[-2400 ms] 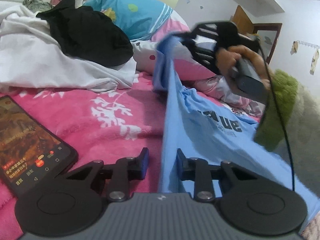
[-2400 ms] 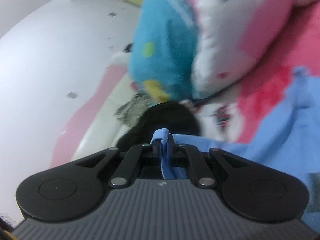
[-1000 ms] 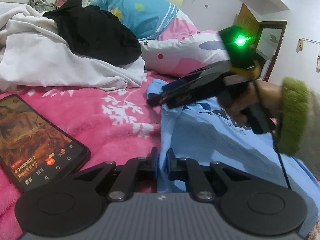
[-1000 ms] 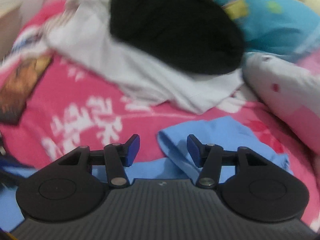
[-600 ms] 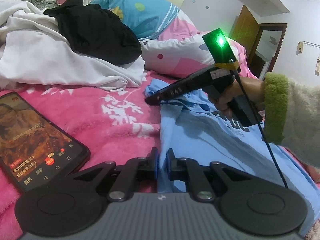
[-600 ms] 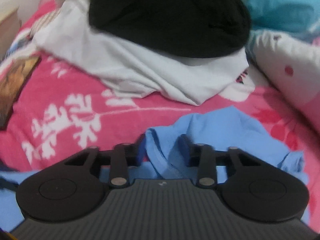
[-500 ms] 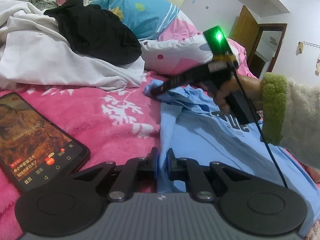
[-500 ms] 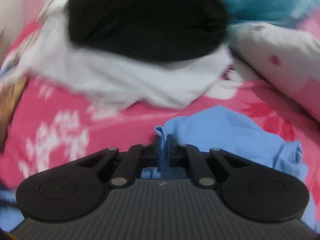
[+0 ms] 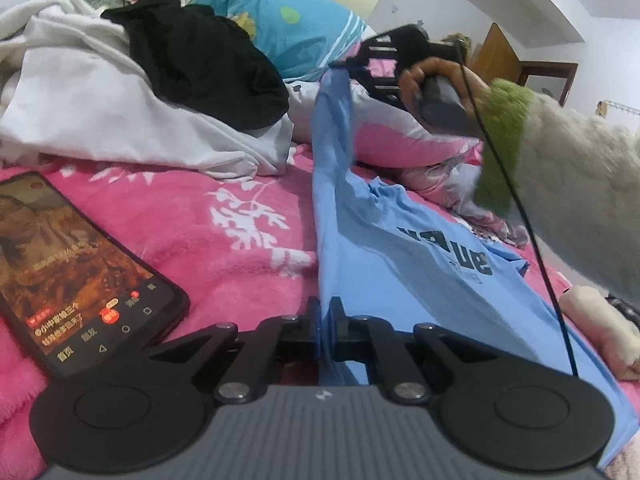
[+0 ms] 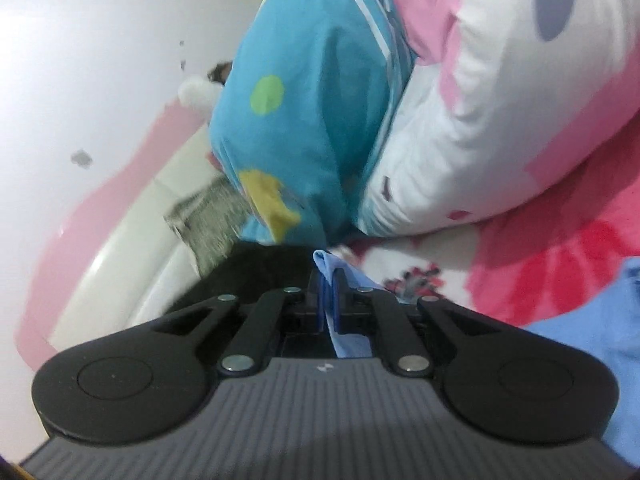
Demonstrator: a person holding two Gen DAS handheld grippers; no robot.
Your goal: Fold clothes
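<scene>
Both hand-held grippers, left (image 9: 325, 318) and right (image 10: 328, 300), clamped the blue T-shirt (image 9: 400, 264) edge as we lifted it to fold over.

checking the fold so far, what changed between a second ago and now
The right gripper, open over the far corner of the blue t-shirt a second ago, closed on it and lifted it off the pink blanket, rolling over, so that edge now hangs taut. The left gripper stayed clamped on the near edge. The phone and the black and white clothes pile did not move.
</scene>
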